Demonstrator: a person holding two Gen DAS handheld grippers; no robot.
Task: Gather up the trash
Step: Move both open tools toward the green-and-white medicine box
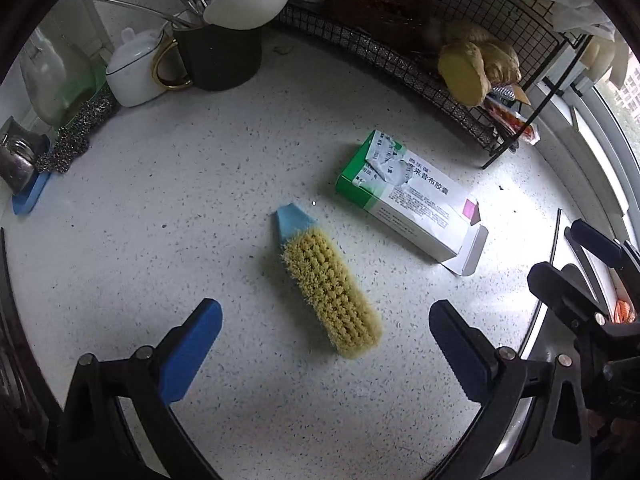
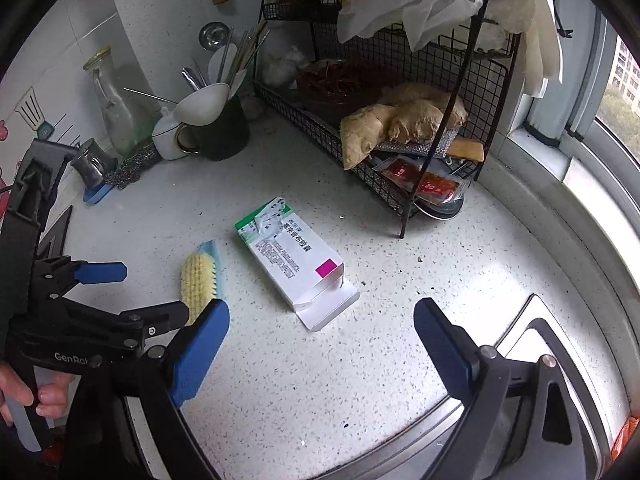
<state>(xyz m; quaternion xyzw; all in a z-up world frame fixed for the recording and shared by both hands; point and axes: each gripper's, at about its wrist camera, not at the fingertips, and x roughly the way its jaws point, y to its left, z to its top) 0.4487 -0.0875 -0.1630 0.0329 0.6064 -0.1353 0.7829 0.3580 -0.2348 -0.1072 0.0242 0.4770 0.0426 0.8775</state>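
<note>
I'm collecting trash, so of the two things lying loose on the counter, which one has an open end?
The medicine box: its end flap hangs open and its label is torn. The scrub brush beside it is no container.

Both wrist cameras look steeply down, close over the speckled white worktop [image 1: 160,184], sharing the torn green-and-white cardboard box [image 1: 404,196] and yellow-bristled scrub brush [image 2: 196,280].

Torn-open medicine box [image 1: 408,200] flat on countertop [image 1: 160,184]

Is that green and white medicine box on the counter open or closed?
Open at one end. The green and white cardboard medicine box lies flat, its white end flap folded out onto the speckled countertop. Contents cannot be seen.
</note>
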